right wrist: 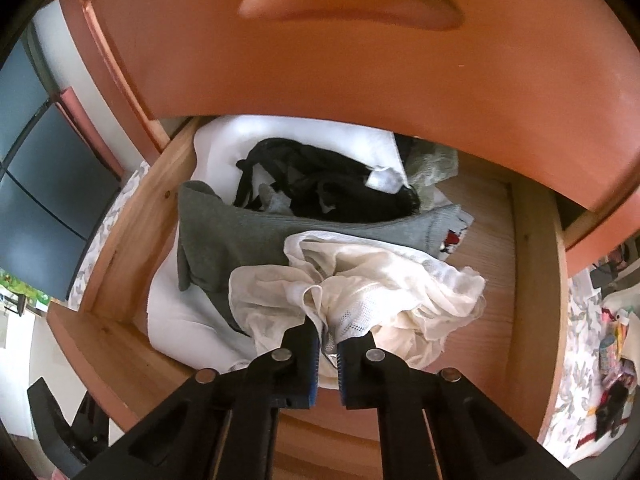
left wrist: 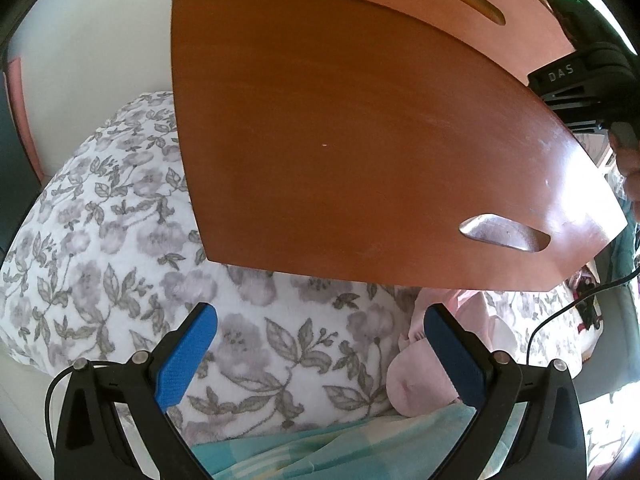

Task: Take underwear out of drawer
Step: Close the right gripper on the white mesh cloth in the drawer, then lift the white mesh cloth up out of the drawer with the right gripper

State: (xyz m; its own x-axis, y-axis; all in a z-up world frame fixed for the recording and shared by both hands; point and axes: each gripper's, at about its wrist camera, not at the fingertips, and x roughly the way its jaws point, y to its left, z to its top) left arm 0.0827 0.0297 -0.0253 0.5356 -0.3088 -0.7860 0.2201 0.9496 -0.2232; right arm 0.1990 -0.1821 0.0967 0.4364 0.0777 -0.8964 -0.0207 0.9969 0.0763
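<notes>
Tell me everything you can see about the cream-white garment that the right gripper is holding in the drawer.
The cream-white garment is thin, crumpled fabric, partly sheer, with a white mesh-like band near the grip. It lies bunched at the front of the open wooden drawer, resting on a grey garment and white cloth beneath. The right gripper is shut on a gathered fold at its near edge. Its exact shape cannot be told.

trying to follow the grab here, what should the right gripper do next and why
Probably lift straight up and draw back toward the person. The right gripper looks shut on a bunched fold of the cream underwear, which lies on top of the grey sock inside the open drawer. The left gripper hangs open, away from it.
</notes>
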